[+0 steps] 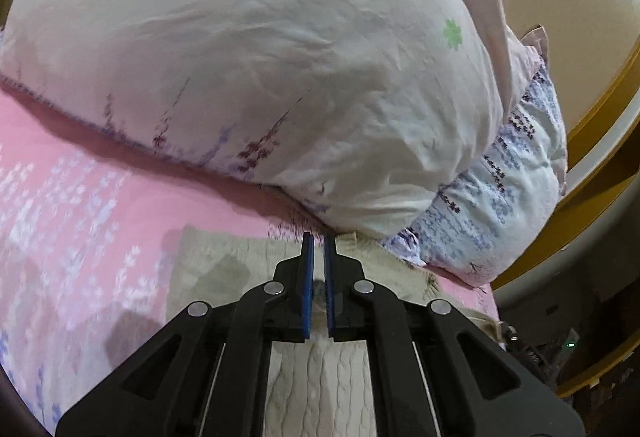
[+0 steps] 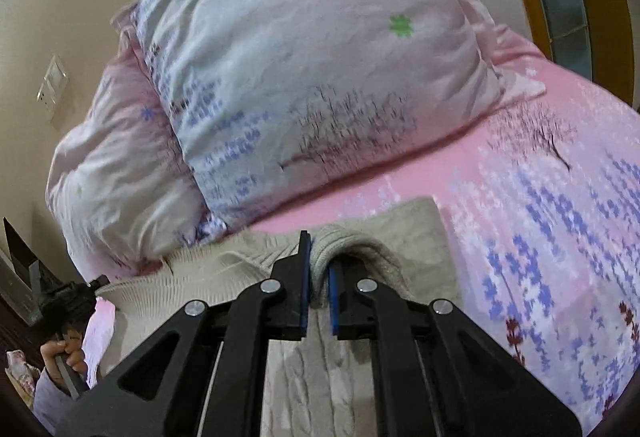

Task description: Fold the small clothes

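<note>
The right gripper (image 2: 319, 265) has its jaws nearly closed, pinching a thick rolled edge of the cream cable-knit sweater (image 2: 304, 377). The left gripper (image 1: 319, 257) has its jaws a narrow slit apart over the same sweater; whether they pinch it I cannot tell. The sweater lies on the pink floral bed (image 2: 560, 237). At 12 o'clock, wrinkled pillows (image 1: 248, 57) crowd close.
</note>
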A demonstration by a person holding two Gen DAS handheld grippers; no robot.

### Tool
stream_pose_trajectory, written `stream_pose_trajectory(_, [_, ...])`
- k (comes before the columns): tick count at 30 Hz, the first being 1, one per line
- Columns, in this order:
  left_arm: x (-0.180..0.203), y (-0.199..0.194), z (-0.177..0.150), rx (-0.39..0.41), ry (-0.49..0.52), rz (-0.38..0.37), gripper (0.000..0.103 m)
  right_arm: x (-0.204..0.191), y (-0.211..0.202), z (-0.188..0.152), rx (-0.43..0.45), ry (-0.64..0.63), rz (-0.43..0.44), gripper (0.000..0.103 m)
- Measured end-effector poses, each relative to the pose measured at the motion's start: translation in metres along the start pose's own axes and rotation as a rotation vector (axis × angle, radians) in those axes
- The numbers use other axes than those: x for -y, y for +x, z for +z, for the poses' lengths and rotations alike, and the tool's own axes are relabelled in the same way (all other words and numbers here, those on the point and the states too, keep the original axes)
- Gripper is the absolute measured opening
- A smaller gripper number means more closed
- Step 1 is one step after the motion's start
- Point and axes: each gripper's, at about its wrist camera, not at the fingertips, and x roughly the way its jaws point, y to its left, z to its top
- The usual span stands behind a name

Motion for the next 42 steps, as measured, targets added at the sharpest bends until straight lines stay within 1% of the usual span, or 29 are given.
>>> stream_pose_trajectory(4, [-0.012, 0.016, 0.006, -0.014, -0.030, 0.033, 0.000, 0.003, 0.018, 0.000, -0.035, 0.032, -0.017, 0.007])
stream_pose_trajectory(7, [-0.021, 0.020, 0.007, -0.024, -0.055, 0.035, 0.000, 0.003, 0.022, 0.003, -0.023, 0.051, -0.007, 0.007])
stream_pose_trajectory(8, [-0.022, 0.021, 0.007, -0.035, -0.060, 0.029, 0.000, 0.003, 0.025, 0.002, -0.042, 0.054, -0.013, 0.009])
stream_pose_trajectory(9, [-0.022, 0.020, 0.006, -0.056, -0.058, 0.015, 0.000, 0.004, 0.030, 0.003, -0.080, 0.063, -0.015, 0.014])
stream_pose_trajectory(10, [-0.021, 0.019, 0.006, -0.071, -0.046, 0.007, 0.000, 0.007, 0.036, 0.002, -0.135, 0.085, -0.026, 0.027])
stream_pose_trajectory(11, [-0.019, 0.017, 0.005, -0.082, -0.031, 0.003, 0.000, 0.010, 0.037, 0.003, -0.160, 0.098, -0.027, 0.041])
stream_pose_trajectory(12, [-0.017, 0.013, 0.003, -0.102, -0.010, -0.005, 0.001, 0.011, 0.033, 0.004, -0.158, 0.099, -0.030, 0.048])
stream_pose_trajectory(13, [-0.016, 0.010, 0.002, -0.114, 0.004, -0.005, 0.002, 0.012, 0.024, 0.009, -0.122, 0.084, -0.043, 0.058])
stream_pose_trajectory(14, [-0.015, 0.008, 0.001, -0.126, 0.020, -0.004, 0.002, 0.011, 0.015, 0.013, -0.081, 0.057, -0.061, 0.065])
stream_pose_trajectory(16, [-0.013, 0.006, -0.002, -0.158, 0.053, -0.003, 0.003, 0.010, 0.003, 0.023, -0.034, -0.002, -0.093, 0.067])
stream_pose_trajectory(17, [-0.013, 0.006, -0.003, -0.175, 0.064, -0.002, 0.004, 0.012, 0.005, 0.027, -0.058, -0.018, -0.101, 0.067])
stream_pose_trajectory(18, [-0.013, 0.008, -0.005, -0.194, 0.076, 0.007, 0.012, 0.013, 0.010, 0.030, -0.099, -0.034, -0.106, 0.066])
stream_pose_trajectory(19, [-0.013, 0.009, -0.007, -0.204, 0.084, 0.019, 0.029, 0.013, 0.014, 0.032, -0.121, -0.046, -0.112, 0.065])
stream_pose_trajectory(21, [-0.014, 0.011, -0.010, -0.203, 0.093, 0.037, 0.049, 0.009, 0.025, 0.029, -0.171, -0.095, -0.124, 0.058])
stream_pose_trajectory(22, [-0.013, 0.013, -0.011, -0.201, 0.095, 0.038, 0.050, 0.009, 0.028, 0.027, -0.189, -0.108, -0.127, 0.054])
stream_pose_trajectory(23, [-0.012, 0.016, -0.012, -0.207, 0.097, 0.036, 0.050, 0.007, 0.035, 0.024, -0.215, -0.119, -0.126, 0.049])
stream_pose_trajectory(24, [-0.011, 0.019, -0.013, -0.215, 0.096, 0.042, 0.050, 0.005, 0.043, 0.021, -0.239, -0.128, -0.129, 0.047])
stream_pose_trajectory(26, [-0.008, 0.026, -0.015, -0.220, 0.105, 0.056, 0.050, 0.005, 0.051, 0.014, -0.266, -0.142, -0.142, 0.033])
stream_pose_trajectory(28, [-0.004, 0.029, -0.015, -0.217, 0.122, 0.068, 0.048, 0.005, 0.054, 0.010, -0.275, -0.144, -0.133, 0.027])
stream_pose_trajectory(29, [-0.003, 0.029, -0.016, -0.217, 0.131, 0.070, 0.047, 0.004, 0.054, 0.009, -0.267, -0.150, -0.129, 0.027])
stream_pose_trajectory(30, [0.000, 0.032, -0.016, -0.224, 0.140, 0.069, 0.039, 0.002, 0.055, 0.008, -0.264, -0.156, -0.126, 0.027])
stream_pose_trajectory(31, [0.001, 0.035, -0.017, -0.231, 0.146, 0.077, 0.035, 0.000, 0.056, 0.007, -0.269, -0.167, -0.117, 0.026])
stream_pose_trajectory(32, [0.002, 0.037, -0.017, -0.236, 0.152, 0.087, 0.032, -0.003, 0.058, 0.005, -0.274, -0.180, -0.113, 0.021])
stream_pose_trajectory(33, [0.004, 0.040, -0.018, -0.236, 0.163, 0.096, 0.025, -0.004, 0.059, 0.004, -0.277, -0.190, -0.114, 0.013])
stream_pose_trajectory(34, [0.005, 0.041, -0.018, -0.230, 0.173, 0.107, 0.012, -0.008, 0.059, 0.002, -0.275, -0.209, -0.110, 0.007])
stream_pose_trajectory(35, [0.006, 0.042, -0.019, -0.228, 0.172, 0.099, 0.006, -0.011, 0.060, 0.003, -0.266, -0.212, -0.110, 0.006])
stream_pose_trajectory(38, [0.008, 0.037, -0.016, -0.194, 0.169, 0.082, 0.006, -0.010, 0.046, 0.013, -0.189, -0.168, -0.111, 0.006])
stream_pose_trajectory(40, [0.012, 0.028, -0.010, -0.142, 0.180, 0.083, 0.006, -0.009, 0.034, 0.026, -0.122, -0.130, -0.102, 0.006])
stream_pose_trajectory(42, [0.012, 0.022, 0.000, -0.099, 0.164, 0.073, 0.005, -0.009, 0.026, 0.034, -0.069, -0.103, -0.108, 0.006])
